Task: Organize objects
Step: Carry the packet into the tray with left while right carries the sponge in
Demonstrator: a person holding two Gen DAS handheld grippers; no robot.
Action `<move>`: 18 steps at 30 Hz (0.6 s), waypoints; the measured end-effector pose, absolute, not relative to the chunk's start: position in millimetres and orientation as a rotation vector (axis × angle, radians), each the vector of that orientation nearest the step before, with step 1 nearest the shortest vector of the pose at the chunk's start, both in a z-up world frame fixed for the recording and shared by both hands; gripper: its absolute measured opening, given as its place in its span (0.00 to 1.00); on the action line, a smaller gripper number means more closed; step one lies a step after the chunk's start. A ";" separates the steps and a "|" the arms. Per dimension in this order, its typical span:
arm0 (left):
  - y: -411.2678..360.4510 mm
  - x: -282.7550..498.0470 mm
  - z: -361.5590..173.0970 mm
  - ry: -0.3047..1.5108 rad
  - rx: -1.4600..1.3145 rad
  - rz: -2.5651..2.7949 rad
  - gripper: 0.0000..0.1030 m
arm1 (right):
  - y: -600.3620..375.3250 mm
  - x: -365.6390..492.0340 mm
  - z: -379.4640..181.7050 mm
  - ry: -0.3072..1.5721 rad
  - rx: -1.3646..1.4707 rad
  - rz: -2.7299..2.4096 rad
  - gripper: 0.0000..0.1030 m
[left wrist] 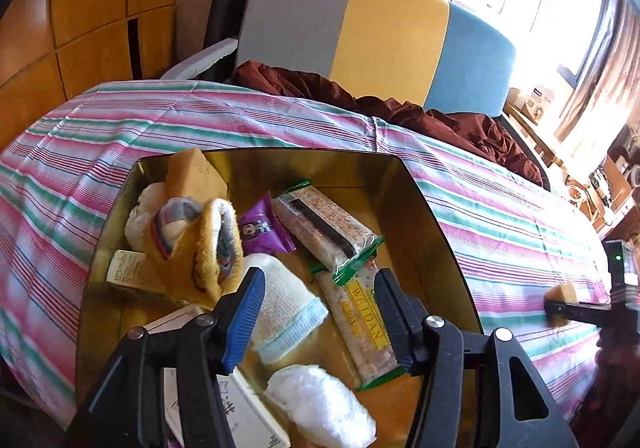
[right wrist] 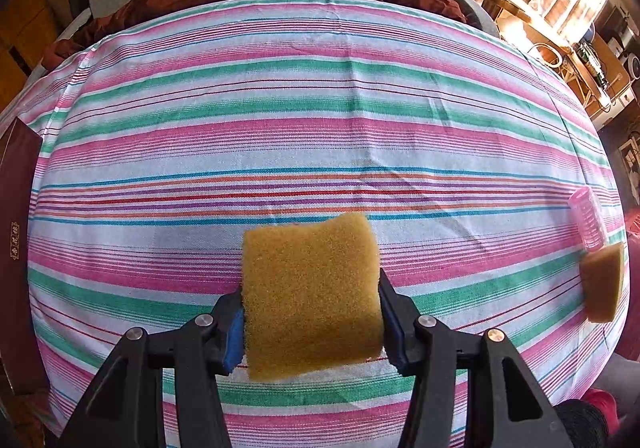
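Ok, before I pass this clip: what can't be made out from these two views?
- Left wrist view: the white box in the gold tin is cut off by the left hand-held gripper; its label is unreadable.
- Right wrist view: the dark red box is cropped by the left edge.
- Right wrist view: the pink roller and second sponge are warped at the rim.

1. "WEIDAN" in green capitals on a yellow band runs along a snack bar wrapper (left wrist: 362,324) lying in the gold tin (left wrist: 424,232), near its right wall.
2. Small orange print on the yellow band beside that word is too small to read.
3. The other wrappers, the small carton and the paper cards in the tin carry print too blurred to read.
4. Gold characters on a dark red box (right wrist: 16,232) at the left edge of the striped cloth cannot be made out.
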State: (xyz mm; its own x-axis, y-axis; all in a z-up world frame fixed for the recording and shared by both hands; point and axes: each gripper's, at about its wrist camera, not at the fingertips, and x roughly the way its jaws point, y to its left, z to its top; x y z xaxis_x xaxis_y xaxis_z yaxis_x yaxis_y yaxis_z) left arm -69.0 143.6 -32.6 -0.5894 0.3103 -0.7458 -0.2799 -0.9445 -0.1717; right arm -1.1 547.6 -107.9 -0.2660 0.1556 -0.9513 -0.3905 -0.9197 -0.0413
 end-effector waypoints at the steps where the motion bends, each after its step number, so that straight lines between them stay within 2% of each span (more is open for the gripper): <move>1: 140.8 -63.9 -30.2 -0.033 -1.185 2.546 0.57 | 545.9 -0.8 -105.8 0.287 -1.649 2.248 0.53; 7: 121.1 -41.0 -15.4 0.014 -1.099 2.602 0.64 | 538.5 -4.9 -105.1 0.271 -1.673 2.283 0.52; 12: 105.7 -30.1 -11.2 0.020 -1.084 2.620 0.65 | 530.9 -9.2 -109.2 0.250 -1.683 2.279 0.52; 18: 92.5 -21.2 -13.2 0.013 -1.092 2.630 0.71 | 508.2 -14.4 -109.0 0.237 -1.712 2.283 0.52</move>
State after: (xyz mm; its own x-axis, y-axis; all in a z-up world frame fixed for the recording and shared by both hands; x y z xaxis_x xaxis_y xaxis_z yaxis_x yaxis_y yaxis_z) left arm -21.2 92.5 -13.2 -0.6691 0.2643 -0.6946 -0.2713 -0.9570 -0.1027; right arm -14.4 508.2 -109.0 -0.2604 0.1223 -0.9577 -0.3161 -0.9481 -0.0351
